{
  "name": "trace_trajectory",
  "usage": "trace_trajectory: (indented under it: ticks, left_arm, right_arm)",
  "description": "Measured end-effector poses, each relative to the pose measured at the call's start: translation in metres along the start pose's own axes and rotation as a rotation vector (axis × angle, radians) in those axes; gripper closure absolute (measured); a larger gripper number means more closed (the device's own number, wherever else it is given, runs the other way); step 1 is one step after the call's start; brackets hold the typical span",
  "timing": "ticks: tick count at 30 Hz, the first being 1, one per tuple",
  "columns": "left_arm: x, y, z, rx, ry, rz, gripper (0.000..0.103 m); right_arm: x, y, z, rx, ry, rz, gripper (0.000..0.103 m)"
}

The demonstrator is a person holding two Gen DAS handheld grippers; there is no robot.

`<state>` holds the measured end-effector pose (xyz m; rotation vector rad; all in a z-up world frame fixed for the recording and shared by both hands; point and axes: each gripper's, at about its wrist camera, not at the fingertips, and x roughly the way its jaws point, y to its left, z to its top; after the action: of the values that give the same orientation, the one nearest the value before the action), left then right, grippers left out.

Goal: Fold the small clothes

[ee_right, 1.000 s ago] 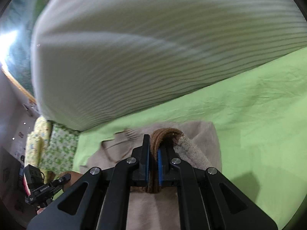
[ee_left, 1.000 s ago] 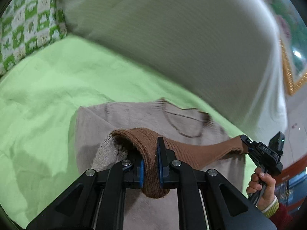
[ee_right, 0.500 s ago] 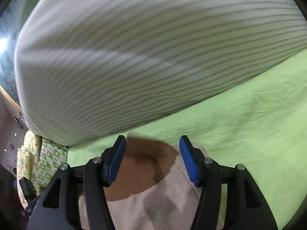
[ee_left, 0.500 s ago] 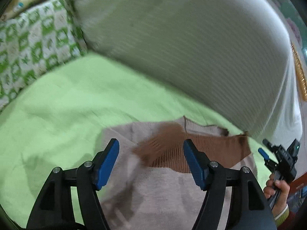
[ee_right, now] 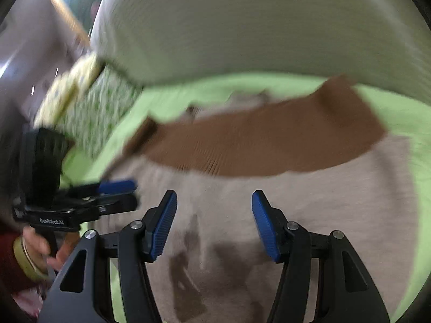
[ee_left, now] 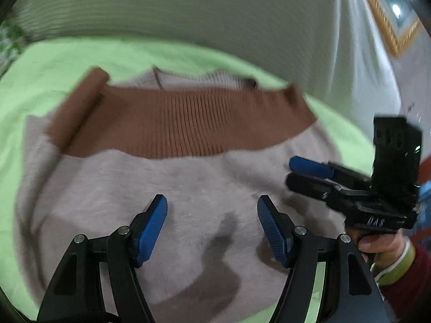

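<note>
Sweater (ee_left: 188, 202) is laid flat on the green bed sheet (ee_left: 54, 70), brown hem band (ee_left: 188, 123) folded up by the collar. Fingers of left gripper (ee_left: 212, 228) and right gripper (ee_right: 214, 223) are spread wide, empty, having just opened. Next fold judged best begun by gripping both side edges evenly, so the layers are kept aligned.

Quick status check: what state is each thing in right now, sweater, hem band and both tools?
Sweater: lying flat on the green sheet, folded up.
Brown hem band: lies across the chest just below the neckline, released.
Left tool: open, nothing between the pads.
Right tool: open, empty, above the sweater.
</note>
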<state>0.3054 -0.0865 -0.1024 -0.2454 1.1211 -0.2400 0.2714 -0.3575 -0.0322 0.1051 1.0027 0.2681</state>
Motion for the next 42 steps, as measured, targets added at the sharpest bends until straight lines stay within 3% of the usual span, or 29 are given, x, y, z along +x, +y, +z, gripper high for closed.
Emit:
trace_trajectory:
  ticks: [2,5,7,9,12,14,16,21,24,32,38,42]
  left_arm:
    - [0.013,0.009,0.006,0.018,-0.002,0.067,0.035]
    - [0.023,0.032,0.02,-0.009,-0.018,0.137,0.05]
    - [0.025,0.049,0.031,-0.04,-0.032,0.148,0.063]
    - [0.024,0.065,0.042,-0.069,-0.055,0.15,0.068]
    - [0.018,0.084,0.044,-0.102,-0.086,0.102,0.072]
    - [0.01,0.091,0.038,-0.118,-0.104,0.061,0.072]
    - [-0.003,0.094,0.029,-0.129,-0.129,0.12,0.052]
    - [-0.039,0.105,-0.004,-0.245,-0.177,0.127,0.044]
    - [-0.06,0.108,-0.031,-0.349,-0.178,0.154,0.027]
    - [-0.085,0.116,-0.111,-0.53,-0.121,0.171,0.024]
    - [-0.083,0.115,-0.143,-0.593,-0.065,0.147,0.024]
    - [-0.074,0.111,-0.148,-0.615,-0.045,0.141,0.024]
  right_arm:
    - [0.014,0.001,0.0,-0.063,0.028,-0.094,0.046]
    - [0.026,-0.009,0.009,-0.138,0.003,-0.273,0.047]
    - [0.029,-0.019,0.021,-0.145,-0.029,-0.357,0.047]
    - [0.029,-0.029,0.032,-0.117,-0.062,-0.426,0.047]
    - [0.019,-0.048,0.039,-0.007,-0.104,-0.46,0.047]
    - [0.009,-0.055,0.038,0.047,-0.125,-0.445,0.048]
    - [-0.005,-0.055,0.032,0.071,-0.153,-0.43,0.048]
    - [-0.039,-0.05,0.013,0.151,-0.204,-0.363,0.046]
    - [-0.053,-0.039,-0.001,0.193,-0.217,-0.302,0.046]
    - [-0.058,0.004,-0.038,0.219,-0.209,-0.218,0.046]
    - [-0.039,0.018,-0.063,0.217,-0.157,-0.162,0.046]
    - [-0.031,-0.003,-0.076,0.23,-0.106,-0.262,0.046]
